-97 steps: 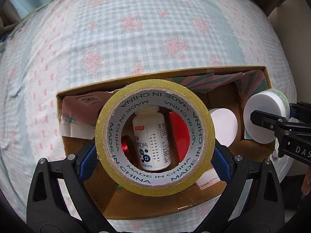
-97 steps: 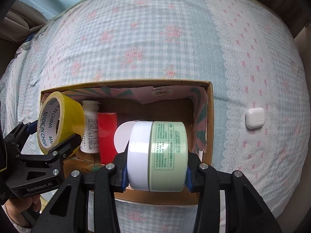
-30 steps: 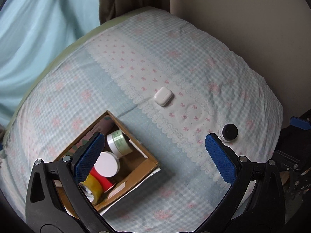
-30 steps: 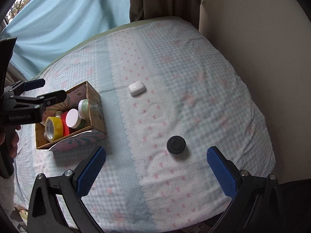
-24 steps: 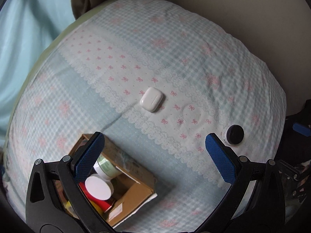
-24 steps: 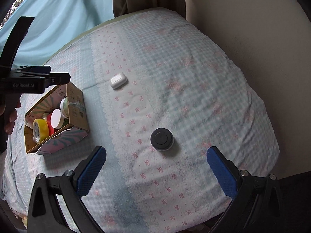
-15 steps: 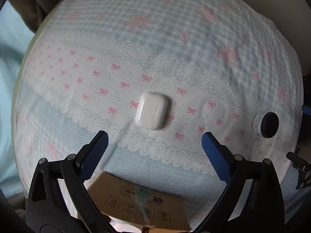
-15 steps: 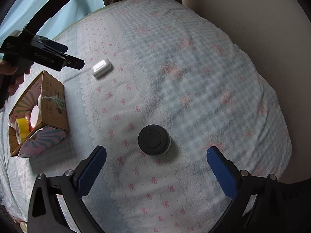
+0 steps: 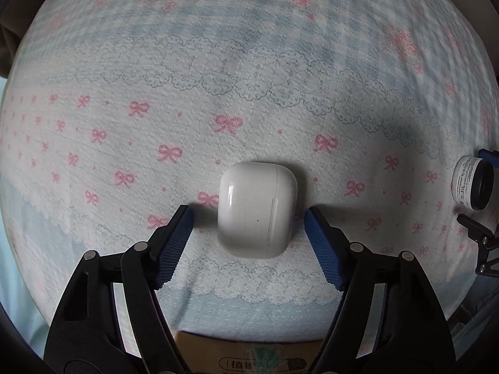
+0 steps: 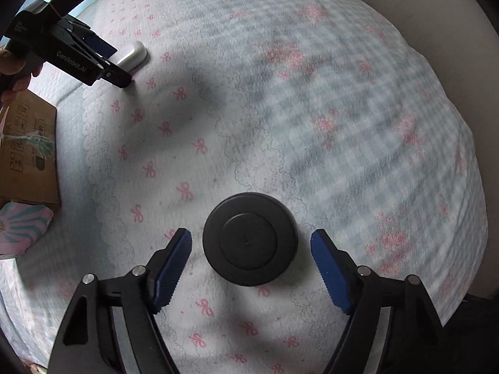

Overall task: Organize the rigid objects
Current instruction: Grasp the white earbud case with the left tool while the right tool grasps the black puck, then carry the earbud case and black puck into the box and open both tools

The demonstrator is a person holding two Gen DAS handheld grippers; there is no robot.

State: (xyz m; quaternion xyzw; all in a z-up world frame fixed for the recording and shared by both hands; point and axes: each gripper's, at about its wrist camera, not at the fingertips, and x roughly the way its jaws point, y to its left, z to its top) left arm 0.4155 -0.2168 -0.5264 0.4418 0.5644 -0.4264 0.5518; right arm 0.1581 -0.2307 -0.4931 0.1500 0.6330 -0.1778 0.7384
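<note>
Left gripper [image 9: 248, 219] closing around white earbud case [image 9: 256, 208] on the bedsheet [image 9: 249, 78], pads not yet touching. Right gripper [image 10: 251, 243] closing around black-lidded jar [image 10: 250, 238], likewise apart. Cardboard box [image 10: 28, 155] nearby.

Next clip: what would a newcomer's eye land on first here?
The white earbud case lies on the bow-print bedspread between the left gripper's closing jaws, not yet touched. The black-lidded jar sits likewise inside the right gripper. A cardboard box stands at the left edge.
</note>
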